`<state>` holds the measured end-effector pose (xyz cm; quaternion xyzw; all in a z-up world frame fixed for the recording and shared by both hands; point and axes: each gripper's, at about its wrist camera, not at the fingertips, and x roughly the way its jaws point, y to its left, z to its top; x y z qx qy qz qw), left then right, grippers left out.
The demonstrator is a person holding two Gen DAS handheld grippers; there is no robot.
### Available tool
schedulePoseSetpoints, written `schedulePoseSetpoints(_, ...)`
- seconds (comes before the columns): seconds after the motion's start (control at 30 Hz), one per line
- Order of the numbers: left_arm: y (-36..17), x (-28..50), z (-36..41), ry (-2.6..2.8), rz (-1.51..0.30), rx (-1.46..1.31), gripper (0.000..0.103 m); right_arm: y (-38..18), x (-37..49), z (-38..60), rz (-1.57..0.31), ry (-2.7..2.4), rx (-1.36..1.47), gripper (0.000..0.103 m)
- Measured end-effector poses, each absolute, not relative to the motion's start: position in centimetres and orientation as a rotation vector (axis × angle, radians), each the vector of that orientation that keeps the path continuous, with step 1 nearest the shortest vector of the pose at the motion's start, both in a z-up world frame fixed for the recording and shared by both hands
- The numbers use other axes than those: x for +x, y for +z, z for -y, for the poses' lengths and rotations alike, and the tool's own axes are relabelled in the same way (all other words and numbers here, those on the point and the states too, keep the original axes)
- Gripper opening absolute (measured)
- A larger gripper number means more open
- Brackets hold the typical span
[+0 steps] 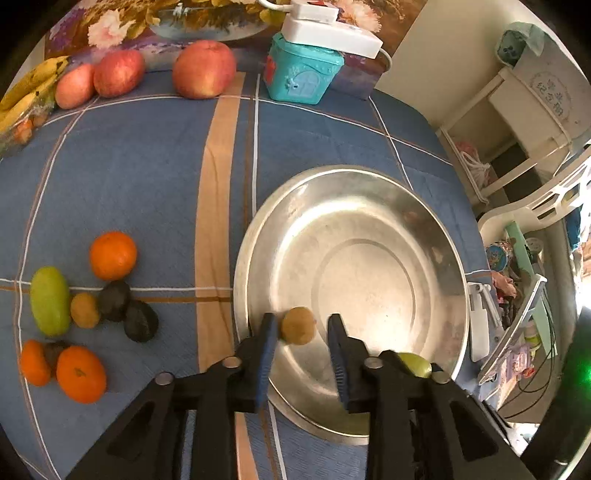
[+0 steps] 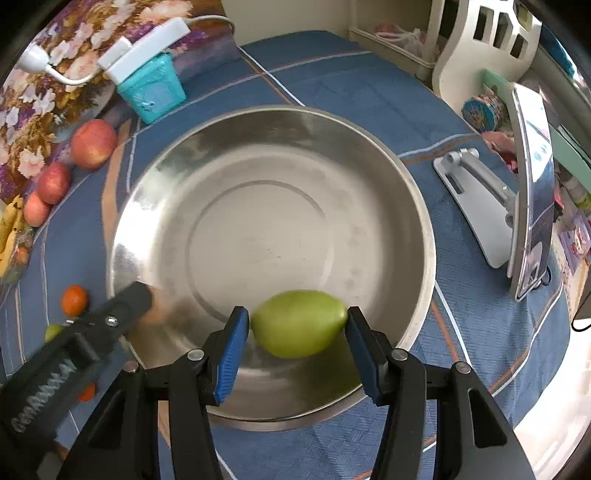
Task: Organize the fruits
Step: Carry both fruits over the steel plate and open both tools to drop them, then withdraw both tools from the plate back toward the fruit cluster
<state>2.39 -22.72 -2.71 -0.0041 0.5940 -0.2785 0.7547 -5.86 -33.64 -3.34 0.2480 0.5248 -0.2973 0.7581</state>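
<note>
The left claw (image 1: 303,332) stands wide over the near left rim of the steel bowl (image 1: 369,229), with 1 small brown kiwi (image 1: 297,325) between its blue pads; the kiwi lies against the left pad and a clear gap shows on its right side, so whether it is gripped or loose I cannot tell. The right claw (image 2: 295,328) is spread around 1 green mango (image 2: 300,323), the right pad at the mango's tip and the left pad just beside its other end; the mango is over the near part of the bowl's floor, and whether it rests there cannot be told.

On the blue checked counter (image 1: 140,170), left of the bowl, lies a loose cluster: 3 oranges (image 1: 112,255), 1 more green mango (image 1: 50,301), 1 more kiwi (image 1: 85,310) and 2 dark avocados (image 1: 127,310), plus 1 dark fruit half hidden between the 2 nearer oranges. Along the far edge sit 3 red apples (image 1: 204,69), with a bunch of bananas (image 1: 29,88) at the far left. Right of the apples stands 1 teal box (image 1: 301,74) with a white device (image 1: 332,33) on top. In the right wrist view, 1 grey stand (image 2: 476,206) lies on the counter right of the bowl.
</note>
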Motion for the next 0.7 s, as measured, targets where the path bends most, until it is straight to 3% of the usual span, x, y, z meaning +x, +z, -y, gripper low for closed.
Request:
schedulePoseSetpoints(0.27, -1.3, 2.7, 20.5, -0.602, -1.281, -0.046, 0.038, -1.7, -6.2, 33.7, -1.102, -0.65, 0.518, 0.056)
schedulePoseSetpoints(0.33, -1.1, 2.8, 19.5, -0.566, -1.277, -0.036, 0.049, -1.2, -6.4, 33.6, -1.087, -0.645, 0.516, 0.056)
schedulePoseSetpoints(0.5, -1.1, 3.4, 15.6, -0.473, -1.274, -0.032, 0.061, -0.3, -6.5, 32.9, -1.073, -0.626, 0.504, 0.056)
schedulePoseSetpoints(0.57, -1.2, 3.9, 14.0, -0.429, -1.275, -0.041, 0.068, -0.2, -6.5, 32.5, -1.075, -0.613, 0.502, 0.065)
schedulePoseSetpoints(0.63, -1.3, 4.2, 12.0, -0.381, -1.276, -0.043, 0.074, -0.3, -6.5, 32.0, -1.079, -0.608, 0.499, 0.087)
schedulePoseSetpoints(0.7, -1.4, 4.3, 10.4, -0.351, -1.269, -0.038, 0.078, -0.5, -6.5, 31.3, -1.087, -0.602, 0.483, 0.088)
